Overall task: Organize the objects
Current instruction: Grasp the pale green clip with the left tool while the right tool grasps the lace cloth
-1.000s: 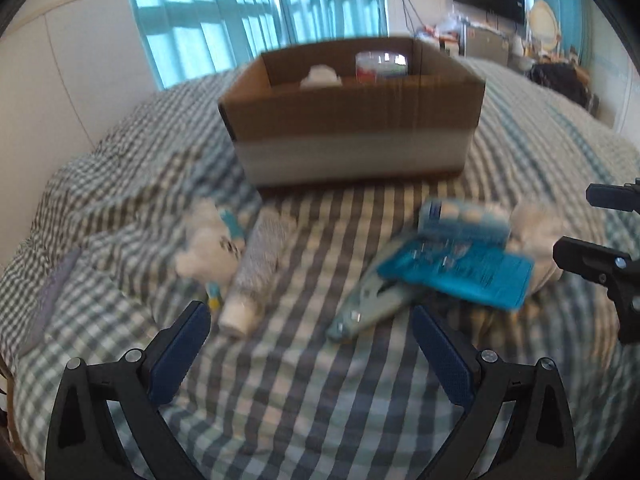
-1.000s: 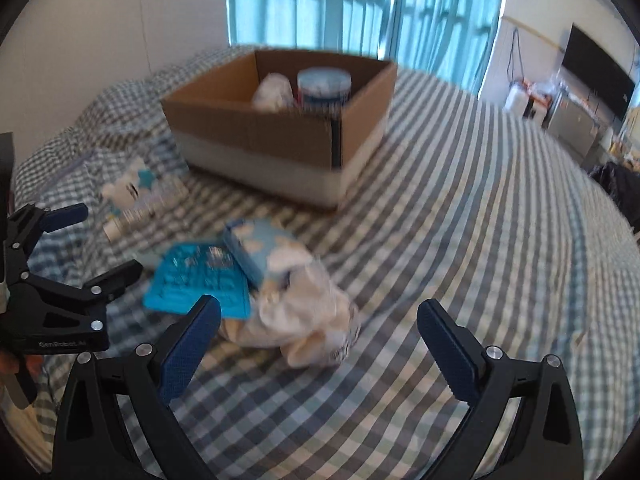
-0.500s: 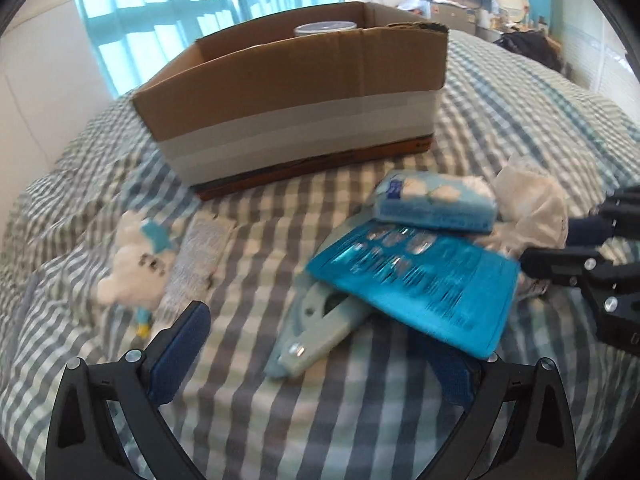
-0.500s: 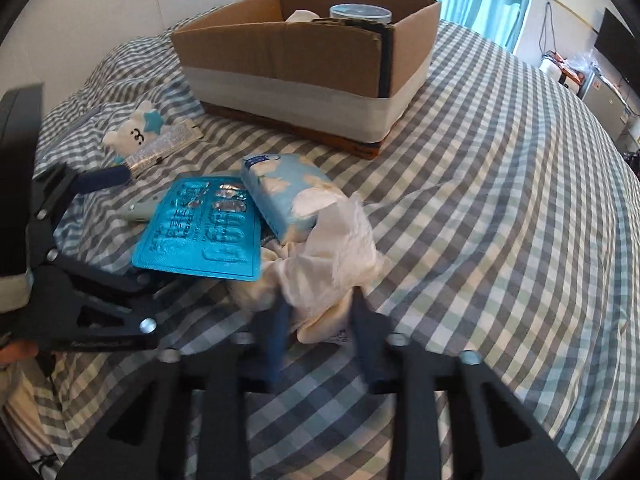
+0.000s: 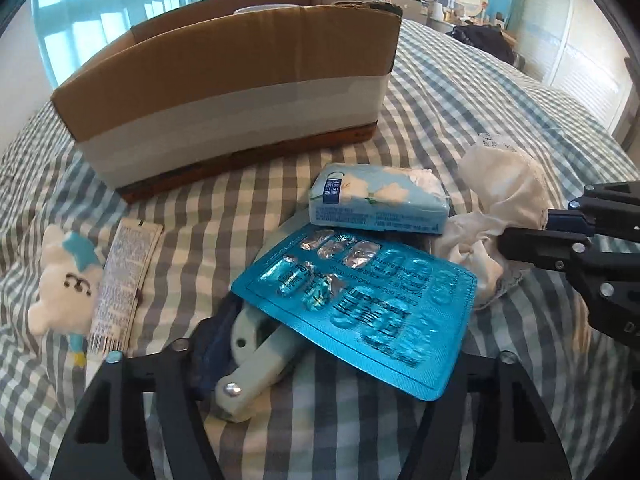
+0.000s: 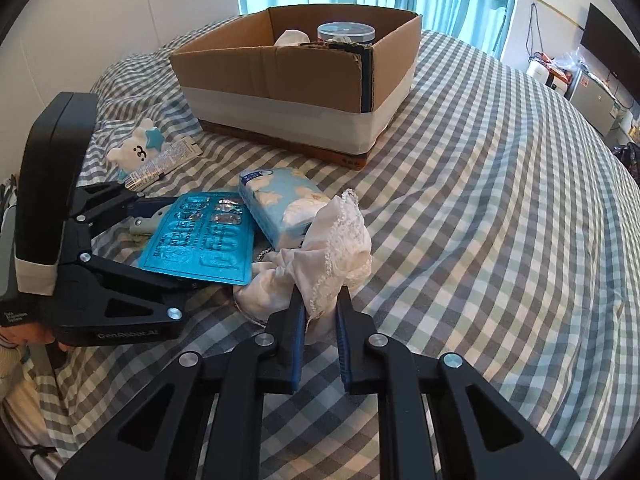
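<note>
A pile lies on the checked bed in front of a cardboard box (image 5: pixel 224 92) (image 6: pixel 296 92): a blue blister pack (image 5: pixel 360 308) (image 6: pixel 200 244), a pale blue clip (image 5: pixel 256 368), a tissue packet (image 5: pixel 380 204) (image 6: pixel 280 204) and a white lacy cloth (image 5: pixel 504 200) (image 6: pixel 340 248). My right gripper (image 6: pixel 320 312) is shut on the white cloth. My left gripper (image 5: pixel 320 360) has its jaws around the blister pack and clip; how far they have closed is hidden under the pack.
A white bear toy (image 5: pixel 64 280) (image 6: pixel 136 152) and a tube (image 5: pixel 120 276) (image 6: pixel 164 164) lie at the left. The box holds a round tub (image 6: pixel 346 34) and a white item (image 6: pixel 292 38). Curtained windows and furniture stand beyond the bed.
Both grippers moved forward and down to the pile. The right gripper closed on the white cloth. The left gripper's jaws came in around the blister pack and clip.
</note>
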### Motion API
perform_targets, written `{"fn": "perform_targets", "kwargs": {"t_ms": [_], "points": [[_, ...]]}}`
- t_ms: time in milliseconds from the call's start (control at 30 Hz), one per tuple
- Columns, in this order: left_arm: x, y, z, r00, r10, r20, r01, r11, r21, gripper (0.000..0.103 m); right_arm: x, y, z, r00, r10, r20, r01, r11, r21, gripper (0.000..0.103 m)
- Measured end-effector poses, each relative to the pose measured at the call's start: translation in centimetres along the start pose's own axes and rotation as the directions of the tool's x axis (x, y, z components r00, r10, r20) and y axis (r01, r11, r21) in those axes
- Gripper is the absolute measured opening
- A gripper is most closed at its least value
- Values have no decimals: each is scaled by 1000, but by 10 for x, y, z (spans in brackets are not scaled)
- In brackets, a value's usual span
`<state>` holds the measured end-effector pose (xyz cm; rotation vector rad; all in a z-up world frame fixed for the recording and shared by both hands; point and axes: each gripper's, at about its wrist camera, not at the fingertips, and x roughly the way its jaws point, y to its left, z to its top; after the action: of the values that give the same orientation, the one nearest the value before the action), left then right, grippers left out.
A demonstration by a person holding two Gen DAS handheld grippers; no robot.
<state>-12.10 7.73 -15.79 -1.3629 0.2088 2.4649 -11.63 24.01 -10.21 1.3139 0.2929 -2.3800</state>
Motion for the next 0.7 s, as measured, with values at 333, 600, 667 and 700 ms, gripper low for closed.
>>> {"fn": "perform_targets", "kwargs": {"t_ms": [333,600,667,700], "points": [[-29,14,-16,996,-87,-25,85,994,-72,36,-21,15,-4,998,-5,59,4,1000,21,13],[-57,20,-35,997,-75,-2,75,994,-82,31,-42,39,-12,995,-3,98,-1,999,45,13],[-68,23,-38,997,-71,17,72,993,-89,30,-49,46,-13,994,-8,108,3,999,44,13],[-72,24,-39,997,-68,27,70,993,-94,30,-53,49,-12,993,-10,114,5,999,43,13]]}}
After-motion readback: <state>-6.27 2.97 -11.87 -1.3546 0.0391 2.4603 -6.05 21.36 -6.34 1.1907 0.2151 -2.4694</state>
